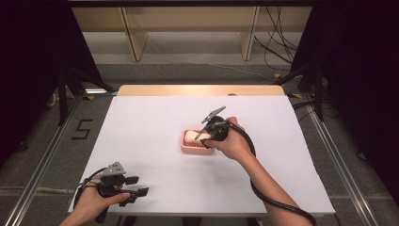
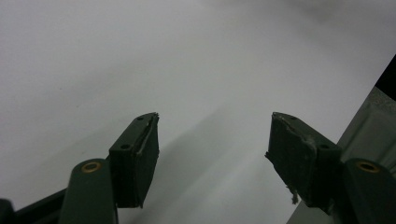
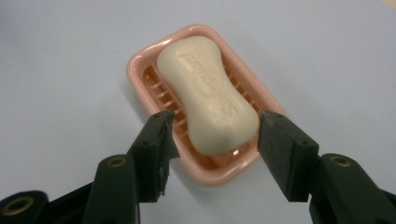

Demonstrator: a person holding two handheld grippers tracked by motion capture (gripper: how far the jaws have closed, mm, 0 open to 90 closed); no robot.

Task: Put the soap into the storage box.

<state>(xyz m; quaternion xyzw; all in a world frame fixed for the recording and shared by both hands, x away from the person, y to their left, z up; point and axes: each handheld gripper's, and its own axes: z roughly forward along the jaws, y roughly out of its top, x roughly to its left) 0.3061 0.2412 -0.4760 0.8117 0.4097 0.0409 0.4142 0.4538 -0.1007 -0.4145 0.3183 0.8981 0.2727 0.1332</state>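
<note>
A cream bar of soap [image 3: 208, 93] with raised lettering lies in a pink slatted soap dish [image 3: 136, 77] at the middle of the white table. In the high view the dish [image 1: 185, 146] sits just left of my right hand, with the soap [image 1: 190, 136] in it. My right gripper [image 3: 215, 119] is open, its jaws standing either side of the soap's near end without touching it; from above it [image 1: 203, 136] hovers over the dish. My left gripper [image 1: 139, 185] rests near the table's front left corner, open [image 2: 213, 119] with nothing between its fingers.
The white sheet [image 1: 155, 117] covers the table, with a strip of bare wood [image 1: 197, 90] at the far edge. In the left gripper view the table's edge [image 2: 369, 121] runs close by on the right. Wooden shelf legs [image 1: 134, 42] and cables [image 1: 277, 47] lie beyond the table.
</note>
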